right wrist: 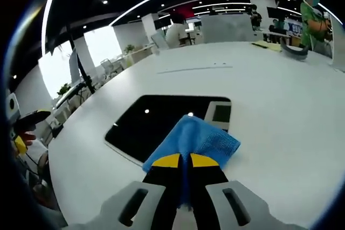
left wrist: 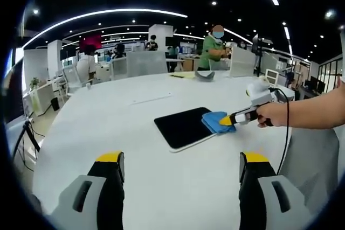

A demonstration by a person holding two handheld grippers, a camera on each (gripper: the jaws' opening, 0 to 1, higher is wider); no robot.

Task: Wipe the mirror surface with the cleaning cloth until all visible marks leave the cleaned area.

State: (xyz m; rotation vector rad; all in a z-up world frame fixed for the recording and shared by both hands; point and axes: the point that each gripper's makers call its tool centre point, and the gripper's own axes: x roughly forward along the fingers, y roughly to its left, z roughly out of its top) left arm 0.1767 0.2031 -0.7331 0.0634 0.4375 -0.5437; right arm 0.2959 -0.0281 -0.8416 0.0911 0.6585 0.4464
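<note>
Right gripper view is showing the right tongs (right wrist: pixel 185 161) pinching shut on the blue cleaning cloth (right wrist: pixel 195 139), with the fabric bunching out past the yellow tips and draping over the near edge of the mirror (right wrist: pixel 156 119). The mirror is lying flat on the white counter (right wrist: pixel 280 106), its dark face reflecting a ceiling light; from here I cannot tell whether any marks are remaining on it.

Left gripper view is looking across the same mirror (left wrist: pixel 182 126) from the other side, where the cloth (left wrist: pixel 215 121) is covering the corner nearest the person's hand (left wrist: pixel 272 115). The left tongs (left wrist: pixel 180 168) are standing wide apart and holding nothing, hovering on the near side of the mirror, well apart from it.

The cloth is looking soft, light and floppy, so gripping it by a gathered fold, as now, is probably keeping enough loose fabric free to drag flat. The mirror is appearing thin, rigid, slick and likely fragile; it may be sliding on the smooth counter under a wipe, so steadying a bare edge with the free tongs would seem sensible.
</note>
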